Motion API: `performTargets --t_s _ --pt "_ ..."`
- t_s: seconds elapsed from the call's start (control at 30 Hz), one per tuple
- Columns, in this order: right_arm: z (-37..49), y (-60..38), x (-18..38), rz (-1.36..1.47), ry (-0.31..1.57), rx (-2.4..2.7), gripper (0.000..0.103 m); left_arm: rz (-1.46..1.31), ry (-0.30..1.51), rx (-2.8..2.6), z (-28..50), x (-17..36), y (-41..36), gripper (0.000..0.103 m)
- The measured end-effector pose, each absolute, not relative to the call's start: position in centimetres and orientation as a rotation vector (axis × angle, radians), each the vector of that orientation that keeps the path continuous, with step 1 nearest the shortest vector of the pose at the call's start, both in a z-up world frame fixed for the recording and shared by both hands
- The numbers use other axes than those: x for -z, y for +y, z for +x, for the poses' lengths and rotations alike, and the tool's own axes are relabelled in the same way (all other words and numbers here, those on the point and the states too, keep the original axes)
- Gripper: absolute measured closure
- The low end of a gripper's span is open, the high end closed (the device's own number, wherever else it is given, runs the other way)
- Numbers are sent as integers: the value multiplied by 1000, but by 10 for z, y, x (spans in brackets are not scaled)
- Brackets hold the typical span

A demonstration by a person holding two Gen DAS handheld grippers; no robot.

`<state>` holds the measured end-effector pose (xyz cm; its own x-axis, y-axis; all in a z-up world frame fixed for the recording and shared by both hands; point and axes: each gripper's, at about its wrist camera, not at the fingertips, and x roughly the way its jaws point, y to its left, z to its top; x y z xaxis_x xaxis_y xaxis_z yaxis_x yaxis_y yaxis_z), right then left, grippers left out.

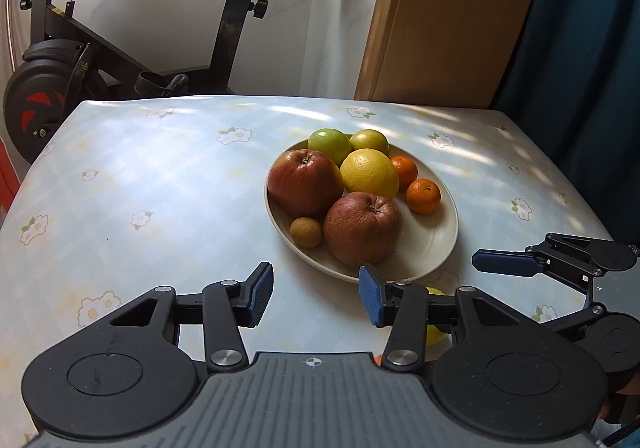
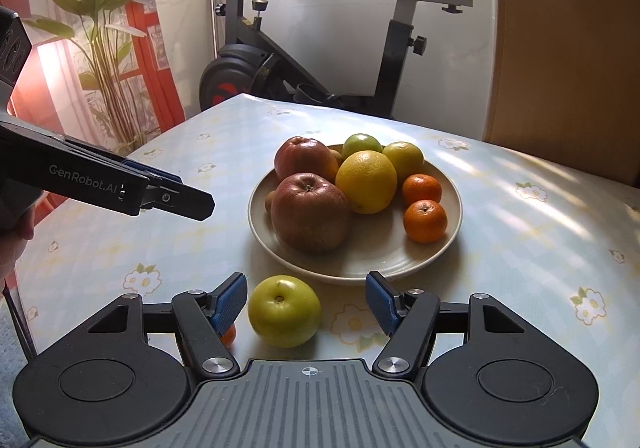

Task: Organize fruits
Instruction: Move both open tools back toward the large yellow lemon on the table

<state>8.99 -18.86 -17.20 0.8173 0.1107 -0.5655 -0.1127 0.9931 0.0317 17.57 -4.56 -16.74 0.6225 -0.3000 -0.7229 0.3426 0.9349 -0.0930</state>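
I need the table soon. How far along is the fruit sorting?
Mostly done: two red apples, citrus and tangerines sit on the plate. Nothing is in hand; the right claw is open around the green apple. That apple and a small orange fruit remain on the table.

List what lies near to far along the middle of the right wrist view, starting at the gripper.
right gripper → green apple on the tablecloth → plate rim → near red apple → yellow citrus → far green fruit → exercise bike.
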Motion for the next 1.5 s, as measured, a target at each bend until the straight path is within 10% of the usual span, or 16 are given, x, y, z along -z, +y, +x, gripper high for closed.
performTargets --t_s 1.5 --pt "14 -171 176 5 644 -135 39 84 838 387 97 184 -22 53"
